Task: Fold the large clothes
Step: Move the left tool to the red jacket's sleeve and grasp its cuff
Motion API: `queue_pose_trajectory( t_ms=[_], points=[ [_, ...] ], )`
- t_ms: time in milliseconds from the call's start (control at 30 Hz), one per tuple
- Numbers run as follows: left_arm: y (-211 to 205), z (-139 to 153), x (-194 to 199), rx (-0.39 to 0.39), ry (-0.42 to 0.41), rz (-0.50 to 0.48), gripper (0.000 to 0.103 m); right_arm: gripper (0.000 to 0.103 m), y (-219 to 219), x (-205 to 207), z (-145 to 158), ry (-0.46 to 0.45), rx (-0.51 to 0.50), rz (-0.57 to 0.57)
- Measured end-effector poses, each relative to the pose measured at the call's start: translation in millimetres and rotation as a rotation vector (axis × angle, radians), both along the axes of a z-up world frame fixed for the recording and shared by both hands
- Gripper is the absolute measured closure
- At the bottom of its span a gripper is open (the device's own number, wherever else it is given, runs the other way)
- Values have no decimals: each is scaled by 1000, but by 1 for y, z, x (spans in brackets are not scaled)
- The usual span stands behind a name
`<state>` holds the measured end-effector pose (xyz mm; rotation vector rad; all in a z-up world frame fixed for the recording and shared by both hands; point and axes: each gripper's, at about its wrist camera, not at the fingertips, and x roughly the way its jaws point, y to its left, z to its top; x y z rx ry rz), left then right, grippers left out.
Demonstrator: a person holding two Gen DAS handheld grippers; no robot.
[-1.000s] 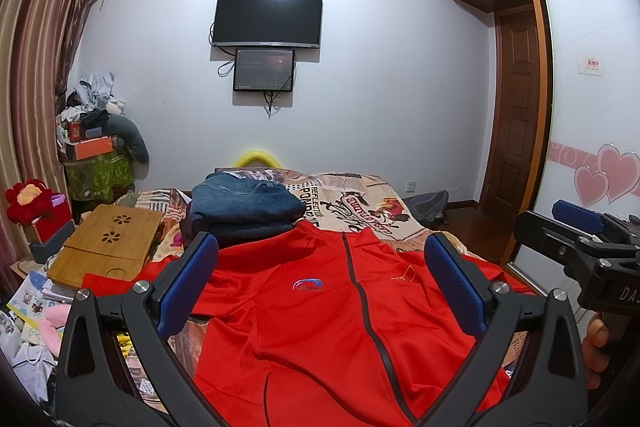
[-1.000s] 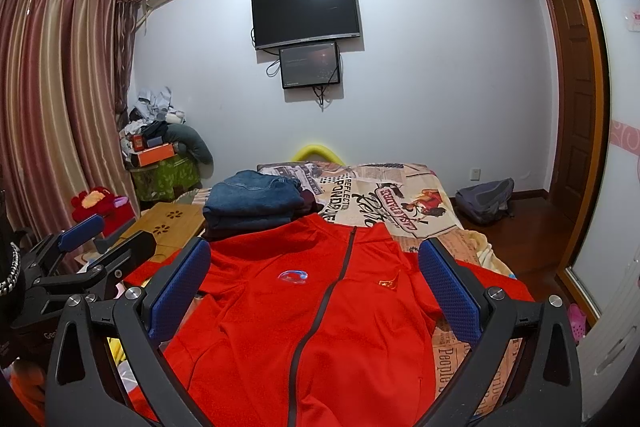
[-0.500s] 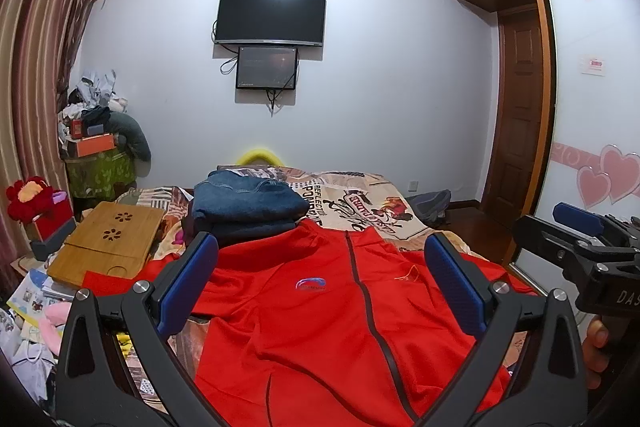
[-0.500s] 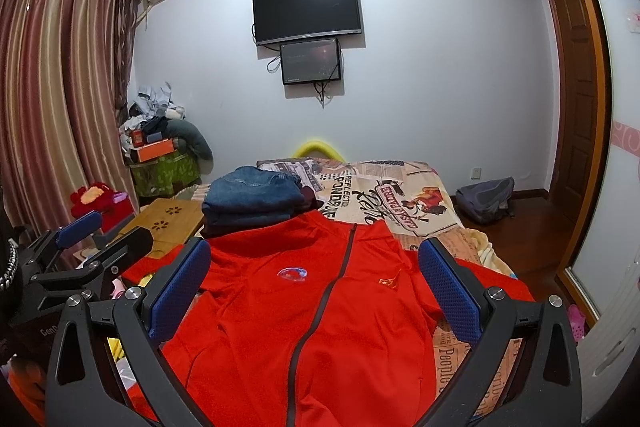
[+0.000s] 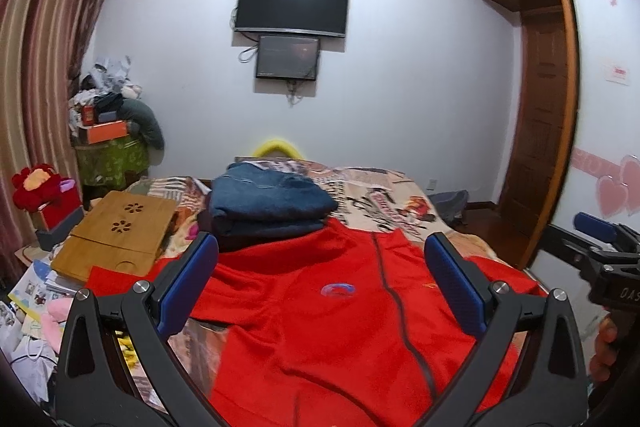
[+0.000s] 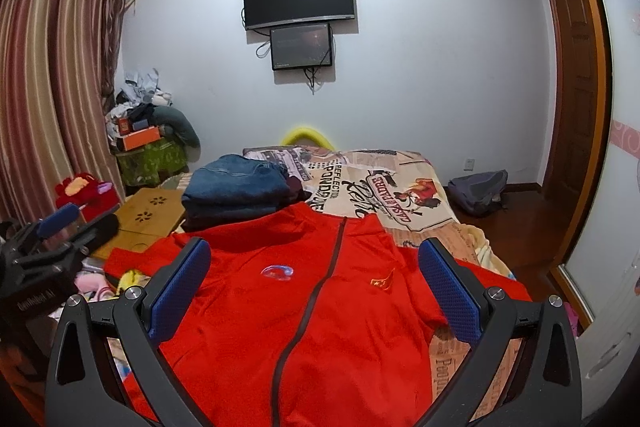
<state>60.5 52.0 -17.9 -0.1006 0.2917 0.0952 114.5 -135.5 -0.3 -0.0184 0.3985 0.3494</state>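
A large red zip jacket (image 5: 320, 327) lies spread front-up on the bed, collar toward the far wall; it also shows in the right wrist view (image 6: 320, 307). My left gripper (image 5: 320, 279) is open and empty, held above the jacket's near part. My right gripper (image 6: 316, 275) is open and empty, also above the jacket. The right gripper shows at the right edge of the left wrist view (image 5: 600, 255). The left gripper shows at the left edge of the right wrist view (image 6: 52, 247).
A stack of folded blue jeans (image 5: 268, 203) sits on the bed (image 6: 400, 187) beyond the collar. A wooden lap tray (image 5: 116, 235) and clutter lie at the left. A grey backpack (image 6: 478, 191) is on the floor by the door.
Both views have shifted slightly, with the jacket sitting a little lower and closer in frame. Both grippers stay open; the jacket has not moved.
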Motion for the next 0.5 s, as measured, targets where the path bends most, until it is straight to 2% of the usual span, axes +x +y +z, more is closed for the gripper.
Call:
queue_pose_trajectory(
  t_ms=[300, 500],
  points=[
    [88, -15, 38, 25, 62, 198, 0, 0, 8, 39, -10, 38, -54, -5],
    [158, -53, 60, -12, 188, 333, 0, 0, 7, 67, -22, 96, -63, -16]
  ],
)
